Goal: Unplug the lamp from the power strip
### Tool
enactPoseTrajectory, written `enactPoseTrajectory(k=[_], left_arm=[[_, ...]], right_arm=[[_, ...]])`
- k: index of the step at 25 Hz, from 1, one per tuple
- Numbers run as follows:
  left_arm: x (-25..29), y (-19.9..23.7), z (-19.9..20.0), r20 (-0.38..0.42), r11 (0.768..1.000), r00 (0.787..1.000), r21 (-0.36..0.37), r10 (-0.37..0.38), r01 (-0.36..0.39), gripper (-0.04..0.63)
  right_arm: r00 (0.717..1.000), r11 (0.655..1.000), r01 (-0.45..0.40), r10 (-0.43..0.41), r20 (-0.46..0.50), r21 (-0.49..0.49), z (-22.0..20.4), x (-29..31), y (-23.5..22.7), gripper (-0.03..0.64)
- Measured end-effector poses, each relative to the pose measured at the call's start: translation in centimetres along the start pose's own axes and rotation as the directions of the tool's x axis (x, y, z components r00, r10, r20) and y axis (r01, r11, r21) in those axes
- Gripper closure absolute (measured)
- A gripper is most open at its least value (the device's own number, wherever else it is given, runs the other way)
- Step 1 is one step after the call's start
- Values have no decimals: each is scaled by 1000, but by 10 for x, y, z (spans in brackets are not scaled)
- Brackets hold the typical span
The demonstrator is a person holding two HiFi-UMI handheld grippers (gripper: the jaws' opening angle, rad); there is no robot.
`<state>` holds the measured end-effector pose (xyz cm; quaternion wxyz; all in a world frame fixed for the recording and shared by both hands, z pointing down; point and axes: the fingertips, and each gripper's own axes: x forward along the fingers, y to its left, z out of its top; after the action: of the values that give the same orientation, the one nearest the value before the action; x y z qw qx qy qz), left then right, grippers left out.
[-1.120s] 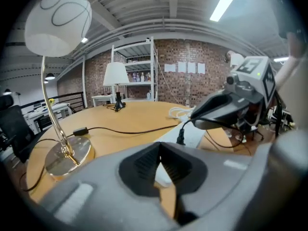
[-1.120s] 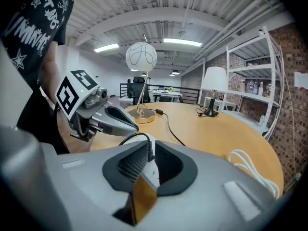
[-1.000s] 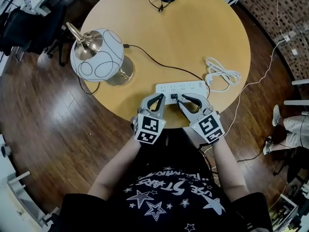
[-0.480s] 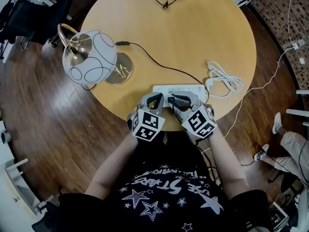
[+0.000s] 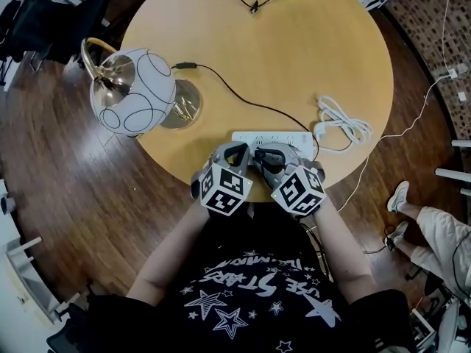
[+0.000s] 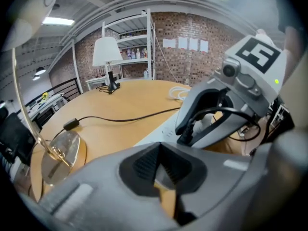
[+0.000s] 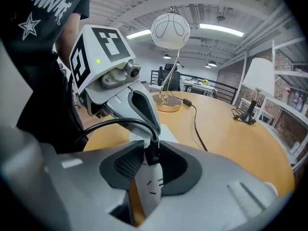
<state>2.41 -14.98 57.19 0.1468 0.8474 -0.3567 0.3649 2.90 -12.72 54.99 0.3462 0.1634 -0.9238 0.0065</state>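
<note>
- Right gripper [image 5: 263, 155] is closing its jaws on the small black plug [image 7: 152, 159]. The pads [image 7: 126, 163] sit against the plug's two sides, right at the tips.
- Left gripper [image 6: 160, 149] has its tips together with nothing between them. It stands just beside the right gripper, at the near left end of the white power strip [image 5: 283, 135].
- A second ago the right gripper pointed straight at the strip, with its jaws standing either side of the plug. Now it has swung in toward the left gripper and angles across, so the two stand closer together.
- The left gripper keeps its place and its closed shape.
- The strip, the lamp [image 5: 136, 94] and the coiled white cord [image 5: 342, 122] lie where they lay on the round wooden table [image 5: 294, 50]. Their small shift in the head view comes from the camera.
- The plug stands upright directly over the strip, which runs under the right gripper's jaws. Whether its prongs are still in the socket cannot be told.
- From the plug, the thin black cable [image 5: 243, 101] loops up and off to the right gripper's left. It then crosses the table ahead and to the left, past an inline switch [image 5: 185, 65], to the lamp.
- The lamp stands well apart from both grippers, ahead and to their left. It has a brass base and a white globe shade marked with dark rings.
</note>
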Motion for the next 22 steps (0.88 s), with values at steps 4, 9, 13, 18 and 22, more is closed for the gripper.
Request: enactPoseTrajectory(k=[4,9,13,18,22], left_arm=[[2,1,0,-28,999,1000,-34,14,-15,591],[1,2,0,-40,998,999,-63,-4,2,591],[0,2,1,-35,997,999,-77,-10,8,591],[2,3,1,-30,996,1000,-89,1,-4,591],[0,3,1,-29,996,1000,-92,-11,8,591]], right_arm=[[1000,1000,-14,14,16,20,-1,-1,1,536],[999,999,-30,29,33,18,1,-3,1,551],[998,999,-39,38,40,15,2,-4,1,552],[997,998,-52,50,53,21,0,-5,0,552],[996,998,-61,59,60,27,3,-6,0,552]])
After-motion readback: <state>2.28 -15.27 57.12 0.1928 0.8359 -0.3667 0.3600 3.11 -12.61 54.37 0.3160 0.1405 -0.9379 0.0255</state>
